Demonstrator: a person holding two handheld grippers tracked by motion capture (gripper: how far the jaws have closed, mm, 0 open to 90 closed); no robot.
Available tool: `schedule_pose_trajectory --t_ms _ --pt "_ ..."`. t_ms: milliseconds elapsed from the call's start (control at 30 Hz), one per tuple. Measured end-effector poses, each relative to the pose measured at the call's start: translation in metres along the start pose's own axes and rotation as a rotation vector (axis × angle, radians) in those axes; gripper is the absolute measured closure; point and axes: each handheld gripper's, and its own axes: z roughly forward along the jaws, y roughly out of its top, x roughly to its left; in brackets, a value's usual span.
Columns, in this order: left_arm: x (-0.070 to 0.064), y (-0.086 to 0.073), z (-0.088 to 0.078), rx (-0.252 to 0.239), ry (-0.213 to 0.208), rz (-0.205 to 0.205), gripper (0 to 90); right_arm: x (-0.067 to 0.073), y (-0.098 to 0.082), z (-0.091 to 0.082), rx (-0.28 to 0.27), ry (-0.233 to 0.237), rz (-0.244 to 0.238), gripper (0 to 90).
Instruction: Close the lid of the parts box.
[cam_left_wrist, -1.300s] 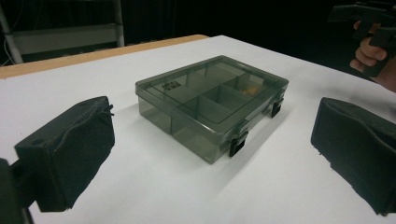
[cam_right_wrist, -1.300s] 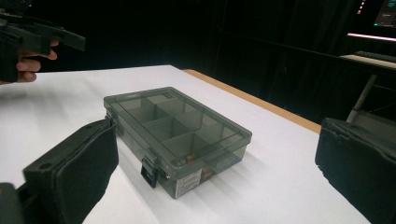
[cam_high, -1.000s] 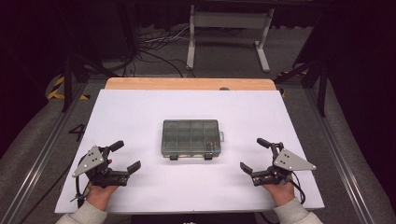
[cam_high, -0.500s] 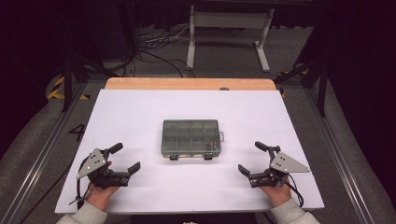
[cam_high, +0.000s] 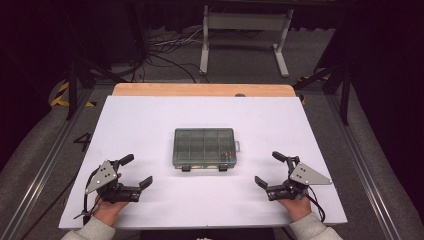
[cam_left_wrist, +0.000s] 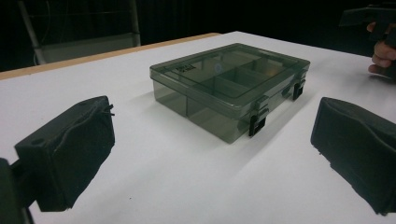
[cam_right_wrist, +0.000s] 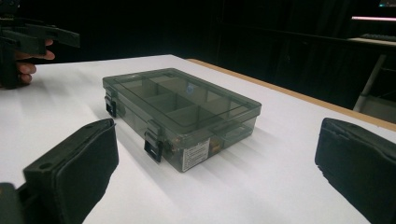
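Note:
A smoky transparent compartment box (cam_high: 204, 148) lies shut in the middle of the white table, two black latches on its near side. Its lid and dividers show close up in the left gripper view (cam_left_wrist: 231, 86) and in the right gripper view (cam_right_wrist: 180, 112). My left gripper (cam_high: 136, 171) rests open near the front left of the table, aimed at the box, nothing between its pads (cam_left_wrist: 70, 151). My right gripper (cam_high: 272, 168) is open at the front right, also empty, its pads (cam_right_wrist: 77, 170) wide apart. Both stand well clear of the box.
The white table (cam_high: 150, 120) has a wooden strip (cam_high: 202, 90) along its far edge. Beyond it stand a metal stand (cam_high: 245, 30) and cables on the floor. Metal rails run along both sides.
The right gripper has slid slightly toward the person and lower on the table. The left gripper has hardly moved. The box is unchanged.

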Motion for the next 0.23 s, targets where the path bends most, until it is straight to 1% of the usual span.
schedule_pose_trajectory --t_ms 33,67,133,233 --pt "0.0 0.0 0.0 0.0 0.0 0.0 0.2 -0.0007 0.0001 0.0002 0.004 0.003 0.008 0.1" --pt "-0.0006 -0.0001 0.0003 -0.014 -0.003 -0.001 0.2 -0.0012 0.0004 0.0003 0.011 0.007 0.015 0.2" --pt "-0.0002 0.0003 -0.0003 -0.015 -0.008 -0.005 0.1 -0.0016 0.0006 0.0003 0.023 0.01 0.024 0.2" --pt "0.0003 0.0004 -0.0009 -0.016 -0.011 -0.004 0.2 -0.0017 0.0007 0.0001 0.02 0.009 0.027 0.2"
